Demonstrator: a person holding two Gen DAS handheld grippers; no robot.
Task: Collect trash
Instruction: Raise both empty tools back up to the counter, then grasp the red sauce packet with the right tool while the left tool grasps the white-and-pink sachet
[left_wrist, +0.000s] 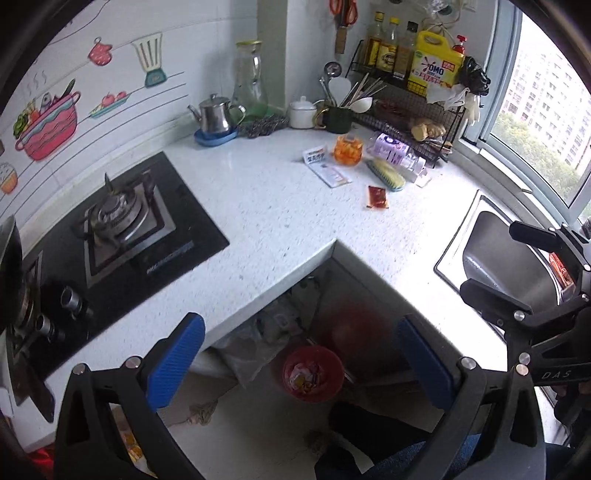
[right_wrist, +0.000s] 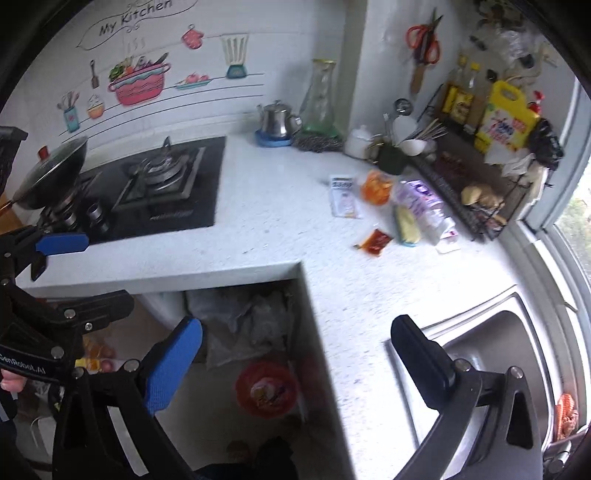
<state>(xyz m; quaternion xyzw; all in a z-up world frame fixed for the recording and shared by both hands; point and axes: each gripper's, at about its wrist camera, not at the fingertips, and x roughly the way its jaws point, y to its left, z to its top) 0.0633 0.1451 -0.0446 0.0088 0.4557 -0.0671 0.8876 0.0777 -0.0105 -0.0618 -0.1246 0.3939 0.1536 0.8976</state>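
Note:
Trash lies on the white counter (left_wrist: 280, 218): a red sauce packet (left_wrist: 377, 196) (right_wrist: 375, 242), a white leaflet (left_wrist: 327, 168) (right_wrist: 344, 199), an orange plastic wrapper (left_wrist: 348, 149) (right_wrist: 376, 186), a purple-labelled bottle (left_wrist: 397, 151) (right_wrist: 421, 206) on its side and a yellow brush-like item (left_wrist: 386, 173) (right_wrist: 406, 225). A red bin (left_wrist: 312, 373) (right_wrist: 266, 389) with wrappers inside stands on the floor in the counter's corner. My left gripper (left_wrist: 301, 365) (right_wrist: 99, 271) hangs open above the bin, holding nothing. My right gripper (right_wrist: 295, 362) (left_wrist: 491, 258) is open and empty near the sink.
A black gas stove (left_wrist: 122, 225) fills the counter's left, with a lidded pan (right_wrist: 51, 173) on its far burner. The steel sink (left_wrist: 509, 266) is at the right by the window. A wire rack (left_wrist: 417, 110) with bottles, a kettle (left_wrist: 216, 114) and a utensil cup line the back wall.

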